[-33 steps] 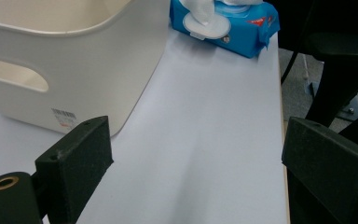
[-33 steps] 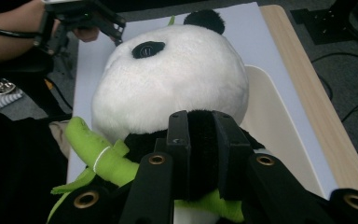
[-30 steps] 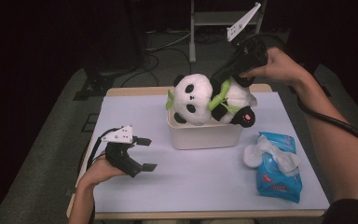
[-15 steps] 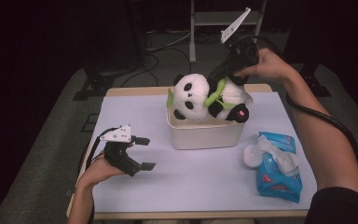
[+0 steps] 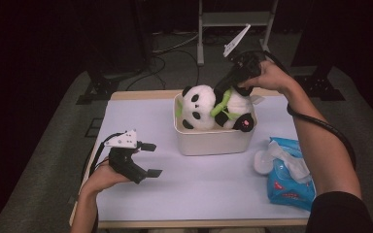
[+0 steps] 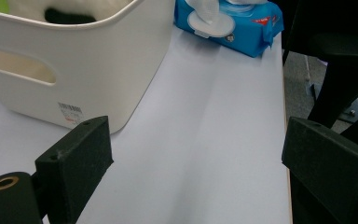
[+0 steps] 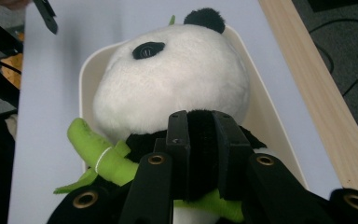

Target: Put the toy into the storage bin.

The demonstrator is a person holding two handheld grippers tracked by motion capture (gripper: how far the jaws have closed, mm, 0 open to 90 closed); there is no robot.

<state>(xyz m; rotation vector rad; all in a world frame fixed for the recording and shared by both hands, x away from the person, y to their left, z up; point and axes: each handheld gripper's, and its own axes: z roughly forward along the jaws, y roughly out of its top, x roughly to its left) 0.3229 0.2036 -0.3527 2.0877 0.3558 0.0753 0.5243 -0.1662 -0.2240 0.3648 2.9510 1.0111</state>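
Partly hidden: panda lower body sunk behind bin wall, black limb swallowed between right gripper jaws, pinching it. Panda lies in bin, mid-table. Left gripper jaws spread, nothing between, resting near table's left edge. Versus earlier: panda lower in bin, right hand dropped; wipes pack unmoved.
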